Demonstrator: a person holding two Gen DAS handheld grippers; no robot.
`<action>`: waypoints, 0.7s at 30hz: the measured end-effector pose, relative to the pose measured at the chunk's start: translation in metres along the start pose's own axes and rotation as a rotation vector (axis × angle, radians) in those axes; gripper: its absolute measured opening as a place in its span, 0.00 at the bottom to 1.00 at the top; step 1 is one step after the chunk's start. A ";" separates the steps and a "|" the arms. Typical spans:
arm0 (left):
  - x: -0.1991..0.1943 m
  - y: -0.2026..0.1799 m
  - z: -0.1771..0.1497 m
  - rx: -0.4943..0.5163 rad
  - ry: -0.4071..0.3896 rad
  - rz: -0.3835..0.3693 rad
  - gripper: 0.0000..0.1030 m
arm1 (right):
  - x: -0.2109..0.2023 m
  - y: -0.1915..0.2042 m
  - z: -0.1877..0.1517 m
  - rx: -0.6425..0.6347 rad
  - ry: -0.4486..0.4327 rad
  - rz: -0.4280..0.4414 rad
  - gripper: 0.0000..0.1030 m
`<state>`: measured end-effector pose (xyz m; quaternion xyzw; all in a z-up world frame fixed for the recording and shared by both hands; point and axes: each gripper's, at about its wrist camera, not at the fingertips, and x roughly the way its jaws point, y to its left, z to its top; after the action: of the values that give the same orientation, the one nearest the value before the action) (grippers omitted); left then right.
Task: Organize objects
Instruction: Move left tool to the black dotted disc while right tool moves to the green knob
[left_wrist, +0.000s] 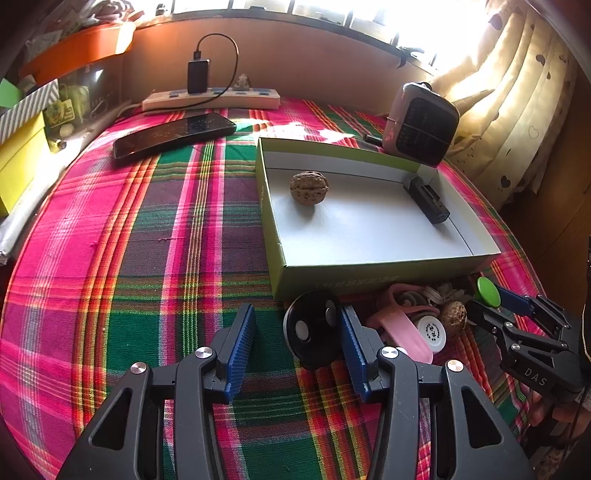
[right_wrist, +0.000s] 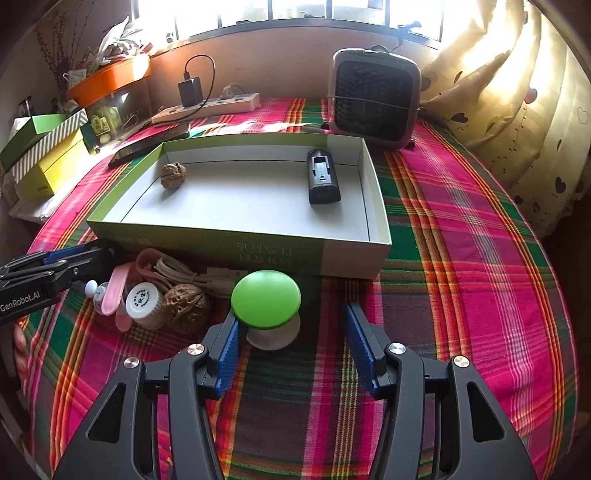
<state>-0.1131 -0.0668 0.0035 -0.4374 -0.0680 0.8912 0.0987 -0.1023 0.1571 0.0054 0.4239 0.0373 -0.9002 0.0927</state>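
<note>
A green-sided cardboard box (right_wrist: 347, 258) (left_wrist: 369, 273) holds a walnut (right_wrist: 173, 175) (left_wrist: 308, 186) and a black clip-like device (right_wrist: 322, 176) (left_wrist: 426, 198). In front of it lie a second walnut (right_wrist: 184, 304) (left_wrist: 453, 314), a white bottle cap (right_wrist: 142, 300) (left_wrist: 432, 331), a pink strap (right_wrist: 114, 290) (left_wrist: 402, 332), white cables (right_wrist: 192, 275) and a black round disc (left_wrist: 310, 332). My right gripper (right_wrist: 291, 345) is open around a green-topped mushroom-shaped knob (right_wrist: 266, 297) (left_wrist: 487, 292). My left gripper (left_wrist: 299, 345) is open, its right finger beside the disc.
A plaid cloth (left_wrist: 147, 258) covers the table. A phone (left_wrist: 173, 134), a power strip with charger (left_wrist: 210, 98) and a small heater (right_wrist: 375, 98) stand at the back. Boxes (right_wrist: 48, 158) are stacked at the left, curtains (right_wrist: 517, 110) at the right.
</note>
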 end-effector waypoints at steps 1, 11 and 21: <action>0.000 0.000 0.000 -0.001 0.000 0.000 0.43 | 0.000 0.001 0.000 -0.001 0.001 0.001 0.52; 0.001 0.000 0.002 0.002 0.000 0.012 0.44 | 0.006 0.005 0.002 -0.027 0.024 0.016 0.52; 0.002 -0.002 0.002 0.004 -0.002 0.023 0.44 | 0.008 0.005 0.003 -0.034 0.025 0.013 0.52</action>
<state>-0.1153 -0.0649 0.0037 -0.4373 -0.0612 0.8928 0.0895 -0.1086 0.1509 0.0018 0.4339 0.0511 -0.8934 0.1052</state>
